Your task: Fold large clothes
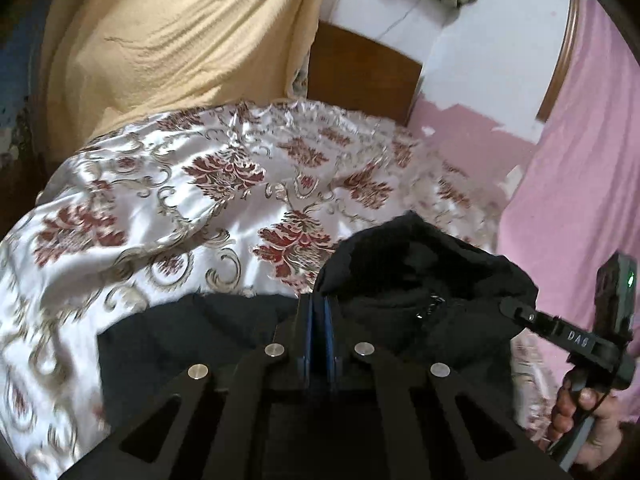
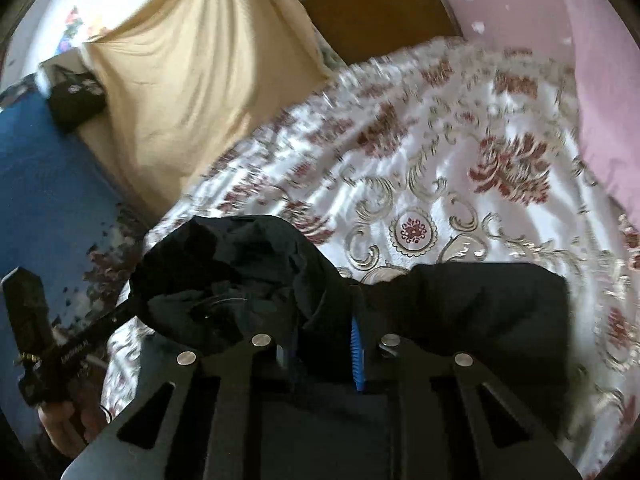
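I have the left gripper (image 1: pixel 319 320) pinched together on the black hooded jacket (image 1: pixel 420 280), which lies on the floral bedspread (image 1: pixel 180 184). The right gripper (image 2: pixel 324 320) is clamped on its fabric too (near the hood).

Each black hand-held gripper (image 1: pixel 319 320) has blue ribbed pads (image 2: pixel 357 354), silver rivets and white lettering.
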`<state>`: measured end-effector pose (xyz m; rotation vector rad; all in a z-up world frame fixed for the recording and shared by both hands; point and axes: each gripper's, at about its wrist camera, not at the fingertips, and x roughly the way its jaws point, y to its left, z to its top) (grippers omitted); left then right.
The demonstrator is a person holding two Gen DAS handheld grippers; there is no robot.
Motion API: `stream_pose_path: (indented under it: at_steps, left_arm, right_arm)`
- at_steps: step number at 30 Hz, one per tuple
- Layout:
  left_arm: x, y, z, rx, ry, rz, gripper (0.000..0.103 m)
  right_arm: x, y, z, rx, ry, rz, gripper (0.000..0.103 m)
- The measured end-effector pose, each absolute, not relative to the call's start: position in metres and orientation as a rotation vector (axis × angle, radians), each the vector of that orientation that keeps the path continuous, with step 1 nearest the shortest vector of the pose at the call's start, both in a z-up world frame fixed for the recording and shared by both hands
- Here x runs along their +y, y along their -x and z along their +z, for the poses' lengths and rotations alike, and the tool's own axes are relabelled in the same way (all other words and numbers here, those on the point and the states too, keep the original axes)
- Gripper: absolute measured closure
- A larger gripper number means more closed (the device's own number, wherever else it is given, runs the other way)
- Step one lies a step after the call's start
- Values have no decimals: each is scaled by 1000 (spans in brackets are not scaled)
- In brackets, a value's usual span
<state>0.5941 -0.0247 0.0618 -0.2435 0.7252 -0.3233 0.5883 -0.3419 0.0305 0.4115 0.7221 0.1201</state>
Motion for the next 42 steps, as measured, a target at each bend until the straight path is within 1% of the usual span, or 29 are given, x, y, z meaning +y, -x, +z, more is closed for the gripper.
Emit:
stream_pose_path:
  at_steps: [4,8,13,16,18,20,23,24,27,29,32,34,35,36,38,42]
  left_arm:
    - [-15,-538,73,687,266,-346,97]
    - [-14,-504,62,667,239,-349,97]
    - [-7,-499,21,718,273,-327,98]
    - [-6,-507,-9,773,274,-311,98]
    - [-10,-514,-31,804,235,-303,98]
    - [-15,-516,-40,804,190,-306,98]
    - [-16,-513,-36,782,167,-326,97]
    - [-14,-510,-32,779,165,-340,94]
    - [-5,-497,-19,775,167,-354,94]
    - [1,-489,-10,775,172,-370,89]
    - [10,-481,9,740,201,-398,88]
    - [9,-481,23,690,212,-402,83]
    - [6,-484,27,678,209,-387,75]
    - [1,-490,31,674,212,-377,73]
    - [-12,-505,33,690,241,-399,72]
    - [-43,-544,10,829,242,-418,72]
  right_arm:
    - [-337,-529,47,660,-371,151,86]
    - [-332,-483,38,618,-291,142,87]
    - [-331,-461,3,593,-250,128,89]
    - [-328,-463,-23,623,-221,118,90]
    - [-329,-471,-43,651,-195,105,90]
    - [-328,-476,-51,653,-175,102,90]
    - [-328,-482,-52,643,-133,94,90]
    - [-327,-480,-52,637,-111,91,90]
    - [-327,-473,-50,617,-84,91,90]
    - [-325,-467,-47,601,-63,87,90]
    - [-322,-460,-45,595,-30,83,91]
    - [-318,-457,-45,594,-19,78,91]
    - [-317,-457,-45,595,-14,75,91]
    - [-316,-457,-45,595,-10,71,91]
    - [-314,-456,-46,595,1,67,91]
    - [-310,-455,-43,605,22,67,91]
